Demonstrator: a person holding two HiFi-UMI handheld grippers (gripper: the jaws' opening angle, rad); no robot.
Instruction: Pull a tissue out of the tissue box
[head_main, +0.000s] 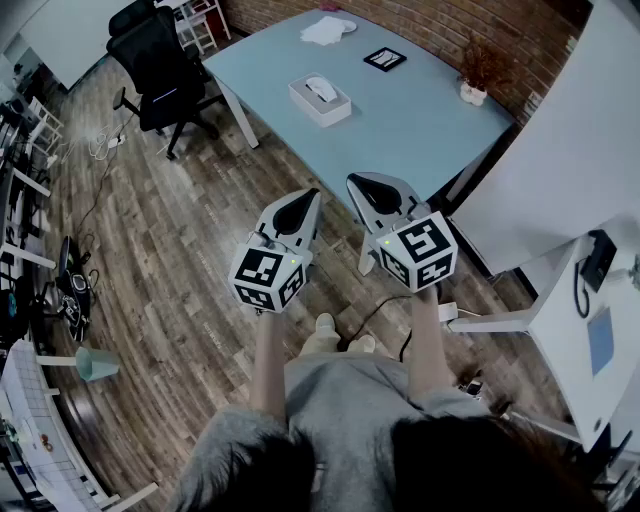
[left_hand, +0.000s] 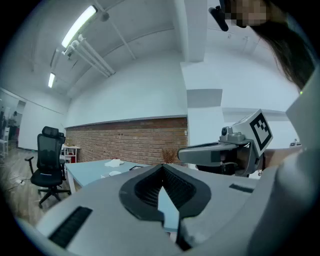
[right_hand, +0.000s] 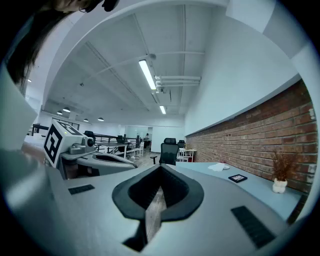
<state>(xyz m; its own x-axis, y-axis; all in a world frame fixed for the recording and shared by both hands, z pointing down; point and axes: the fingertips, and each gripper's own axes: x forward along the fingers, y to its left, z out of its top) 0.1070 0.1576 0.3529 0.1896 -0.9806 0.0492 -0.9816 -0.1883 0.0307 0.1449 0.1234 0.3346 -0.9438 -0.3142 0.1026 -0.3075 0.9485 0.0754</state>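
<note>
**A:** Where are we at? The desk is out ahead, and both claws are held level over the floor, short of its near edge. The left claw and right claw are both closed right down with nothing in them.

**B:** Yep, so we haven't started the pull. The tissue box sits on the desk a bit in from the near edge, roughly midway along it and well apart from both claws. There's a white tissue poking up out of its top slot.

**A:** So we're on the reach-in. How do we do it cleanly?

**B:** We'd step in, open one claw before it gets over the box, then come down on just the raised bit of tissue. Pinch it near the top and pull straight up, no sideways yank.

**A:** The box looks light, though.

**B:** Right, it might lift with the tissue. We'd rest the other claw on the lid beside the slot to hold it down.
</note>
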